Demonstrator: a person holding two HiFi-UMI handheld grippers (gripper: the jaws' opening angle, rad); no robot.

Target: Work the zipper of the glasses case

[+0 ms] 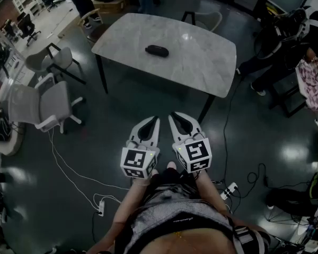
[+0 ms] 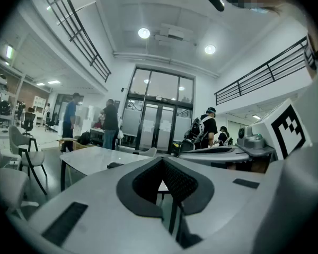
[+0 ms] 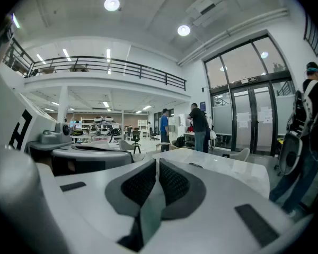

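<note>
Showing the head view from above: the left gripper [image 1: 155,121] and the right gripper [image 1: 174,117] are held side by side, close in front of the person's body, above the dark glossy floor [image 1: 116,136] and well short of the desk [image 1: 201,60]. Each carries a marker cube [image 1: 139,163] at its rear, nearest the person.

The glasses case [image 1: 157,50], a dark oblong, lies flat near the middle of the pale marbled desk, apart from both grippers and touched by neither. Whether its zipper is open or closed cannot be told at this size.

In the left gripper view, the left gripper [image 2: 161,161] is clenched: its jaws meet at the tips with nothing between them, and the padded hollow behind the tips is empty. A low dark shape [image 2: 115,164] on the desk [image 2: 87,157] beyond it is probably the case.

In the right gripper view, the right gripper [image 3: 157,162] is likewise clenched on nothing, its jaws closed together, with the desk [image 3: 230,169] ahead of it.

Two white chairs [image 1: 42,107] stand to the left of the desk. A power strip [image 1: 100,209] with a pale cable [image 1: 63,165] lies on the floor at lower left. Two standing people [image 2: 110,123] are visible beyond the desk's far side.
</note>
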